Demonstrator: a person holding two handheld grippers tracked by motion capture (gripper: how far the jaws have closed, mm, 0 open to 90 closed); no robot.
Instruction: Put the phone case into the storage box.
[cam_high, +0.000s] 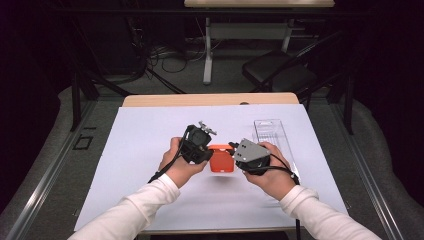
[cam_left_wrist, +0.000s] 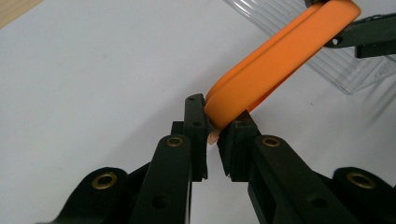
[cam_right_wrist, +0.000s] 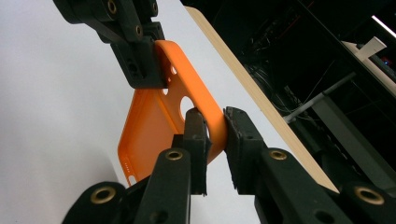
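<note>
An orange phone case (cam_high: 221, 159) is held up off the white sheet between my two grippers. My left gripper (cam_high: 209, 152) comes in from the left and is shut on one corner of the case (cam_left_wrist: 275, 60), with its pads (cam_left_wrist: 196, 121) pinching the rim. My right gripper (cam_high: 234, 156) comes in from the right. In the right gripper view it (cam_right_wrist: 215, 128) is shut on the case's edge (cam_right_wrist: 154, 126) beside the camera cut-out. The left gripper (cam_right_wrist: 144, 60) clamps the far end there. The case's open inner side faces the right gripper's camera.
A white sheet (cam_high: 150, 150) covers the wooden table (cam_high: 210, 99). A clear plastic box (cam_high: 270, 132) lies on the sheet at the right, just behind my right hand. Beyond the table stand a dark chair (cam_high: 280, 70) and a desk frame with cables.
</note>
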